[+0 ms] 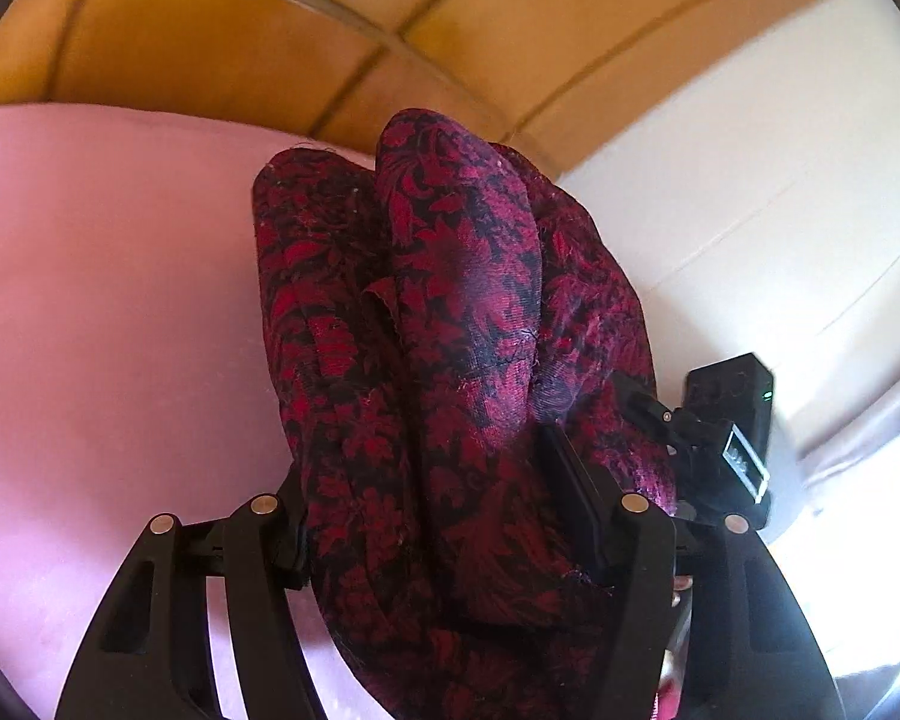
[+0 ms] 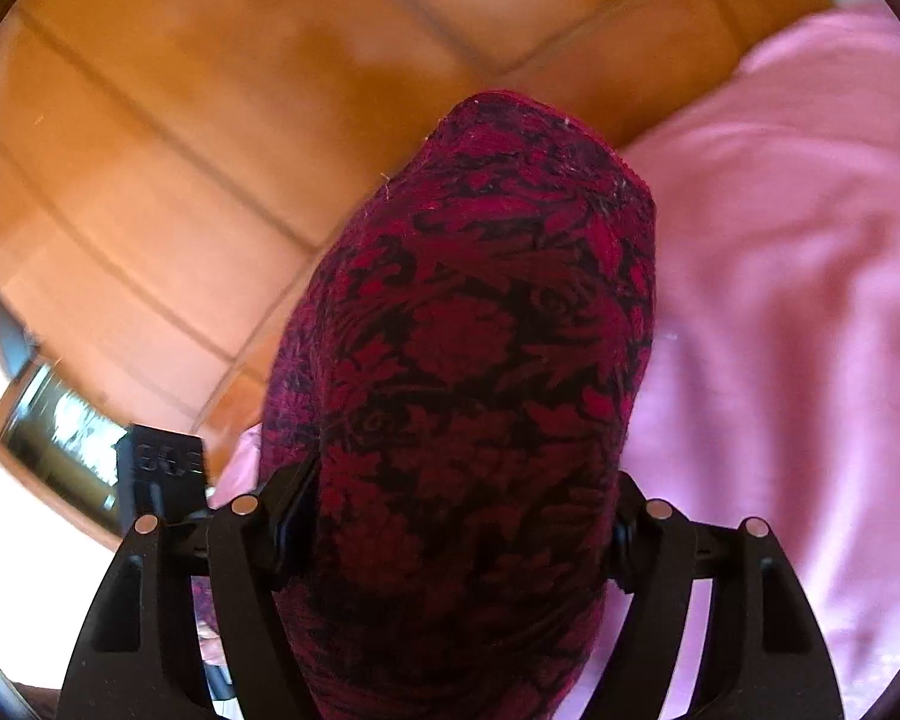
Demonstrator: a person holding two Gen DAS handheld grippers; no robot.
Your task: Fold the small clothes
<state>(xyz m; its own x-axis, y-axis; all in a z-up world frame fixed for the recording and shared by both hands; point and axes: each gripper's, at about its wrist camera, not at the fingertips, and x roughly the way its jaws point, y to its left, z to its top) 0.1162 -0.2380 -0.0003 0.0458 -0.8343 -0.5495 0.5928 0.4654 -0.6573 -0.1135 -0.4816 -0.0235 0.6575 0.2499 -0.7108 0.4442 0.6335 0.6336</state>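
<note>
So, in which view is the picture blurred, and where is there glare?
Left wrist view: the red patterned cloth is sharp, the orange floor smeared, with white glare at the right edge. Right wrist view: floor and pink sheet blurred, glare at lower left.

- No word, brand or number can be read for certain in either view.
- In the right wrist view, the black block (image 2: 161,468) at the lower left carries raised marks on its top face — rounded shapes like digits or letters, too blurred to make out.
- In the left wrist view, the black device (image 1: 744,456) at the right has a small pale-framed panel with faint marks inside — too small to read.
- On that same device a tiny green light shows near its upper edge; it is a dot, not a sign or character.
</note>
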